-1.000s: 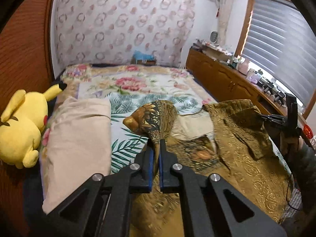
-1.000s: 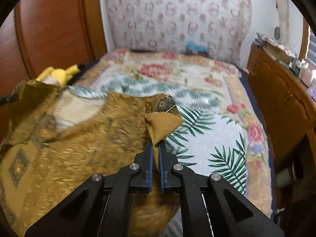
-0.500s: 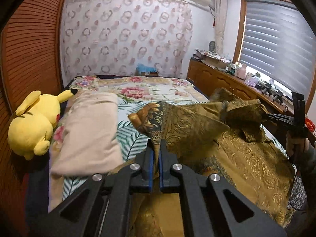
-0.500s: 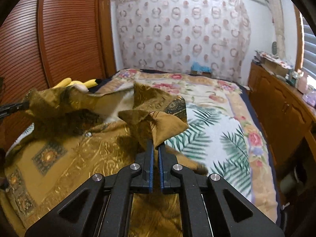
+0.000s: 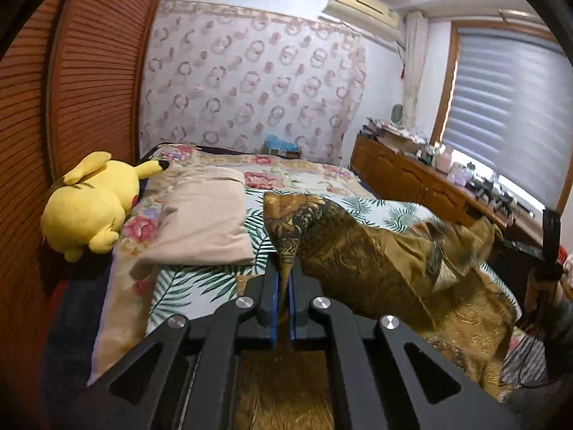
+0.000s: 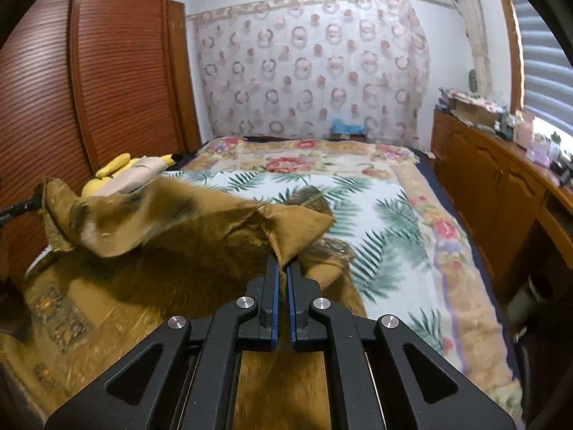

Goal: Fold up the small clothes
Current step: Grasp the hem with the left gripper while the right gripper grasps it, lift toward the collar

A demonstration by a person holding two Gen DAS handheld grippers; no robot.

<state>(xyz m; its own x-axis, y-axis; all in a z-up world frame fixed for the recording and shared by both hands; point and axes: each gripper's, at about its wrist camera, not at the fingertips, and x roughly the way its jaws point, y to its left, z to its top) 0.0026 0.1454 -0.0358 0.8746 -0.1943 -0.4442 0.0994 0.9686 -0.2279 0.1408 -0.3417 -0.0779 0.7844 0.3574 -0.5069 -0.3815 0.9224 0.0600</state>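
Note:
A gold and brown patterned garment (image 5: 376,251) is held up over the bed, its lower part draped on the bedspread. My left gripper (image 5: 283,272) is shut on one corner of it. My right gripper (image 6: 283,268) is shut on the other corner of the garment (image 6: 200,225). The cloth stretches between the two grippers, raised and blurred in the middle. The right gripper also shows at the right edge of the left wrist view (image 5: 548,251). The left gripper's tip shows at the left edge of the right wrist view (image 6: 21,208).
The bed has a floral and palm-leaf bedspread (image 6: 376,208). A beige pillow (image 5: 204,218) and a yellow plush toy (image 5: 89,200) lie at its left. A wooden slatted wardrobe (image 6: 107,71) stands left, a wooden cabinet (image 6: 501,186) with clutter right.
Both grippers have lifted the garment's corners higher off the bed and tilted up, so more of the wall and ceiling shows. The cloth between them has risen.

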